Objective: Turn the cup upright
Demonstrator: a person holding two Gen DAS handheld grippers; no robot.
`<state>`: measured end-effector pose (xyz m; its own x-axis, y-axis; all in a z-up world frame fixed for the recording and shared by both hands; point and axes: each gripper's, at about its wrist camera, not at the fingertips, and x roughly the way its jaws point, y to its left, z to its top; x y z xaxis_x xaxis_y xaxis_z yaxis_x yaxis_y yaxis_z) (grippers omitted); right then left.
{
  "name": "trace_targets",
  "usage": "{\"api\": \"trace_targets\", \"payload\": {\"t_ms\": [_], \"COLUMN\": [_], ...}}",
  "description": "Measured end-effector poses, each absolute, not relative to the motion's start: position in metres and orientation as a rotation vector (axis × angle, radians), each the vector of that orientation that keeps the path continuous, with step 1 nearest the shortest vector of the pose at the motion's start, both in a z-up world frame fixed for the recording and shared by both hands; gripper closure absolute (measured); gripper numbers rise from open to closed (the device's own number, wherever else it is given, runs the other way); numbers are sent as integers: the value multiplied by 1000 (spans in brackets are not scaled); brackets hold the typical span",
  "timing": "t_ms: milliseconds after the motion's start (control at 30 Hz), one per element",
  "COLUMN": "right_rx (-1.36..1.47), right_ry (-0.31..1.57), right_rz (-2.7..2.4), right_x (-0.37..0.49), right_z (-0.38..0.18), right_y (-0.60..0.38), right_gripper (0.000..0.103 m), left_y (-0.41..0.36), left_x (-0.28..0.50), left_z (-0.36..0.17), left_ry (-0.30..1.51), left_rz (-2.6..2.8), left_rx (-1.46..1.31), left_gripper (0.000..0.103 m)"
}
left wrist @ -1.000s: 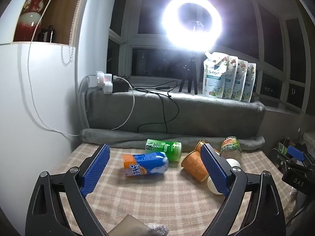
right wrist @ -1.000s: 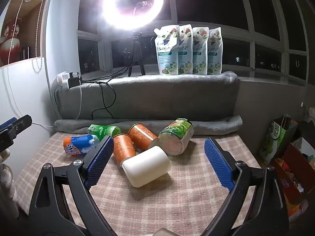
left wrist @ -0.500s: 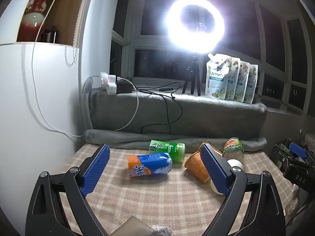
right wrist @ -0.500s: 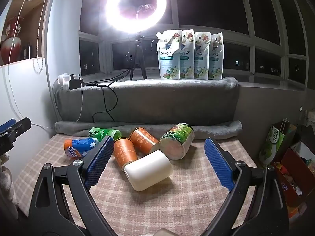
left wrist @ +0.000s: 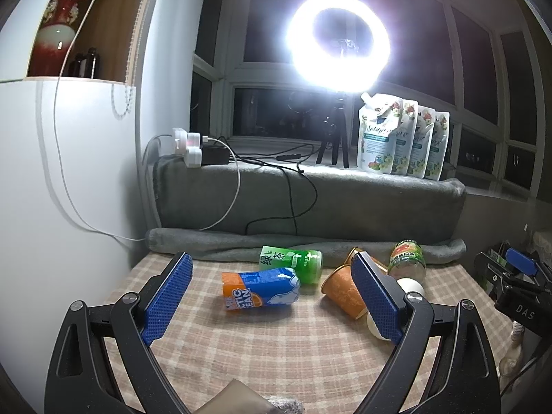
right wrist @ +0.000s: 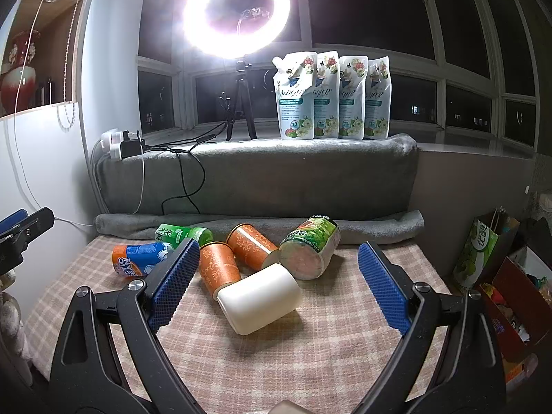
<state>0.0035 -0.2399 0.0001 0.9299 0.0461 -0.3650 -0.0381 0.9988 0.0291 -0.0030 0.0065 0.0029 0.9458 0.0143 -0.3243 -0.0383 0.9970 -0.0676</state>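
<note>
On the checked bench (right wrist: 310, 362), the white cup (right wrist: 259, 303) is seen lying on its side just ahead of the wide-open, empty right tool (right wrist: 276, 286), long axis slanting left-near to right-far, while the equally wide left tool (left wrist: 272, 300) is held farther off.

a lit ring light (right wrist: 236, 12) stands on a tripod (right wrist: 241, 103) beside four detergent pouches (right wrist: 331, 95) on the grey blanket (right wrist: 293, 179). a red vase (left wrist: 57, 31) sits on the shelf, and chargers (left wrist: 188, 145) trail cables.
</note>
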Motion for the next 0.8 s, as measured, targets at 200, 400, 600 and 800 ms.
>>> {"api": "trace_targets", "payload": {"t_ms": [200,400,600,800], "right_rx": [29,29,28,26], "right_ry": [375,374,378,377], "right_rz": [38,40,42,44], "right_x": [2,2,2,3], "right_z": [4,4,2,2], "right_y": [-242,-242,-240,-239], "right_gripper": [8,8,8,8], "left_y": [3,3,4,7], "left_x": [-4,-5,-5,-3], "left_z": [2,1,2,2], "left_ry": [332,332,336,335], "left_rz": [18,18,17,20], "left_rx": [-69,-73,-73,-79], "left_gripper": [10,10,10,10]}}
